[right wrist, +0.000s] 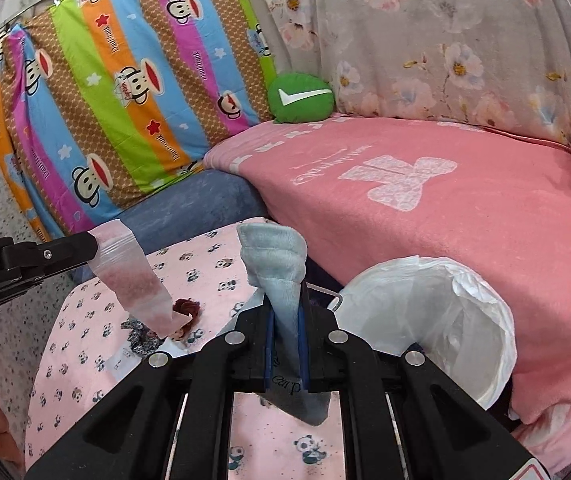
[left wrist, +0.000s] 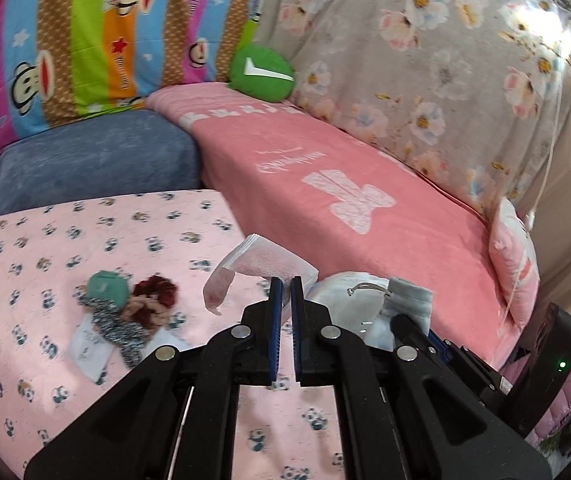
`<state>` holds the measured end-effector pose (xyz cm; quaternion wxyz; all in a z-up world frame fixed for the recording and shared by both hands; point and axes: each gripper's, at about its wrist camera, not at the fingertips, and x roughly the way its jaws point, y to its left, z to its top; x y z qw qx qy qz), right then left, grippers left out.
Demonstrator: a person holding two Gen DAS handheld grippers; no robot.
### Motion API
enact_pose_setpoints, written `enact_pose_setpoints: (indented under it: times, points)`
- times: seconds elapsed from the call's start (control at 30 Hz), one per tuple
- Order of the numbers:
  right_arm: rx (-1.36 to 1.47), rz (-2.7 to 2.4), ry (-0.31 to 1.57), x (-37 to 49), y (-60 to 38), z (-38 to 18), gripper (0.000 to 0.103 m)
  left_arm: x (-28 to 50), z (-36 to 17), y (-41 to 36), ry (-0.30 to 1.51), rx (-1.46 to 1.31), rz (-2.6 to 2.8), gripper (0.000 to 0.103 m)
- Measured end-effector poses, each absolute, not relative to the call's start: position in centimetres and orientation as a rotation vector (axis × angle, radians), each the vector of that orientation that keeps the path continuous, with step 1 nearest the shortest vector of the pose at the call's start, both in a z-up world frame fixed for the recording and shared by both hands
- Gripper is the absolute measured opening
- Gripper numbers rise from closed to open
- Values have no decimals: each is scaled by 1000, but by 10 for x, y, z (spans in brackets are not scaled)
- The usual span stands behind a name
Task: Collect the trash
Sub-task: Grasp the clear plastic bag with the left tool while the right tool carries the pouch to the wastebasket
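My left gripper is shut on a clear plastic zip bag and holds it above the panda-print table. The bag also shows in the right wrist view, hanging from the left gripper's fingertips. My right gripper is shut on a light blue-grey sock, which stands up between the jaws. A bin lined with a white plastic bag sits just right of the right gripper, its mouth open; in the left view it lies behind the left gripper.
A pile of hair scrunchies, a green round item, a zebra-print band and a white card lie on the table. A pink-blanketed sofa, a green pillow and a blue cushion lie beyond.
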<state>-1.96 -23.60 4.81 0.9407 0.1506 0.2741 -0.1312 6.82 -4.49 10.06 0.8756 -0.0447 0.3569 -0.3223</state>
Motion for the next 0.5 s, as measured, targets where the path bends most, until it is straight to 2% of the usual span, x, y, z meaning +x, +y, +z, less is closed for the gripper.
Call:
enact_pose_setpoints:
  times: [0.5]
  points:
    - [420,-441,566,-55,-324,27,9,50,85,-166,827,1,-891,5]
